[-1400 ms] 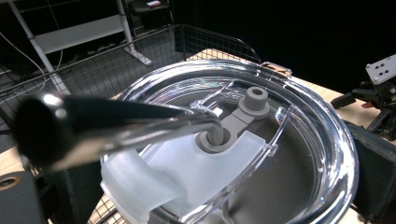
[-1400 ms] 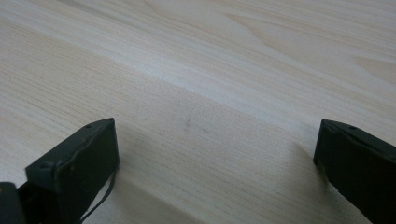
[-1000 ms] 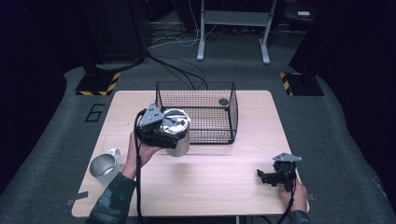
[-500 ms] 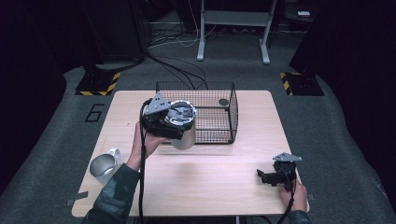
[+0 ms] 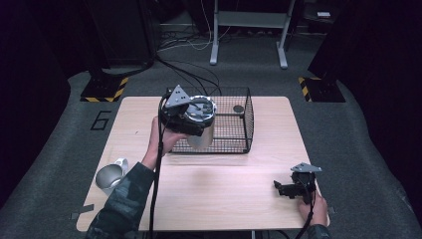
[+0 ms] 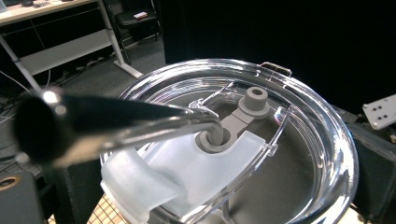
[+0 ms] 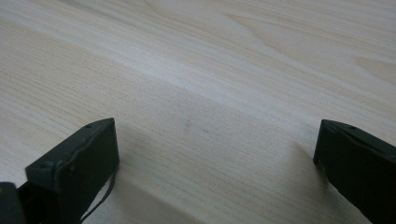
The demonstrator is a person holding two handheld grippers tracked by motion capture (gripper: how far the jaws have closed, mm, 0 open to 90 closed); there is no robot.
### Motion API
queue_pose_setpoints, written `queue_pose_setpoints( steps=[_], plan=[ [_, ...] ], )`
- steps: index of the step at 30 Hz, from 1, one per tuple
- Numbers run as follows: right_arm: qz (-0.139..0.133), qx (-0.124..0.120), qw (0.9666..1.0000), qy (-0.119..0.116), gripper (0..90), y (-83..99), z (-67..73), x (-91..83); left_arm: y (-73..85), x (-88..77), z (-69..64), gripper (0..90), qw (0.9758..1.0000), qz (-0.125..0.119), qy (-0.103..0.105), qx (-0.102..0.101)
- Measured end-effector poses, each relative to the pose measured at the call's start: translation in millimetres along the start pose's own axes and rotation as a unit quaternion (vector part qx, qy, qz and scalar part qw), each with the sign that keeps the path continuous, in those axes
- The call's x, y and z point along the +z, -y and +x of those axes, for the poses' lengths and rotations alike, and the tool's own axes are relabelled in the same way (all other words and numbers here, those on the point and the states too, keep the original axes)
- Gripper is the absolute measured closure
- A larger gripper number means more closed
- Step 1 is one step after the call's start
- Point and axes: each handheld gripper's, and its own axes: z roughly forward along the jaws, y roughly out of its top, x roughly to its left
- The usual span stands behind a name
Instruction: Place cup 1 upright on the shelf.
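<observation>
A steel tumbler [image 5: 203, 133] with a clear lid [image 5: 199, 108] hangs above the table at the front left corner of the black wire basket [image 5: 234, 130]. My left gripper [image 5: 181, 118] is shut on it near the top. In the left gripper view the clear lid [image 6: 289, 154] is very close, with a metal straw [image 6: 116, 123] through its grey grommet. My right gripper [image 5: 287, 189] rests low on the wooden table [image 5: 224, 199] near the front right corner. Its jaws stand wide apart over bare wood, and the right gripper [image 7: 215, 158] holds nothing.
A small dark round object [image 5: 238, 108] lies inside the basket at the back. A silver cup [image 5: 110, 175] lies on its side near the table's front left edge. Dark floor, cables and a stand surround the table.
My left gripper has carried the tumbler up and away from the person, from the table in front of the basket to its front left corner. The right gripper has stayed put.
</observation>
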Motion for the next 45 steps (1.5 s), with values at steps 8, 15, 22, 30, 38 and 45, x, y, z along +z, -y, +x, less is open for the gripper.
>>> queue_pose_setpoints(
  steps=[8,15,22,30,38,45],
  plan=[
    [0.0,-0.001,1.0,0.0,0.0,0.0,-0.1,0.0,-11.1,11.9,4.4,4.1,1.0,-0.003,0.002,0.003],
    [0.0,0.0,1.0,0.0,0.0,0.0,0.0,0.1,-18.9,25.5,6.7,4.1,1.0,-0.006,0.002,0.005],
    [0.0,-0.001,1.0,-0.001,0.0,-0.1,-0.2,0.1,-26.5,36.3,8.6,4.1,0.9999,-0.005,-0.003,0.014],
    [0.0,-0.001,1.0,-0.001,0.0,0.0,-0.3,0.1,-33.6,49.4,13.0,4.1,0.9998,-0.006,-0.009,0.016],
    [-0.002,0.003,1.0,-0.001,0.0,-0.2,0.3,0.2,-36.6,66.2,12.3,4.1,0.9996,-0.006,-0.019,0.018],
    [0.0,0.003,1.0,-0.004,0.0,-0.3,0.1,-0.2,-37.8,78.8,13.4,4.1,0.9998,-0.008,-0.013,0.01]
  ],
)
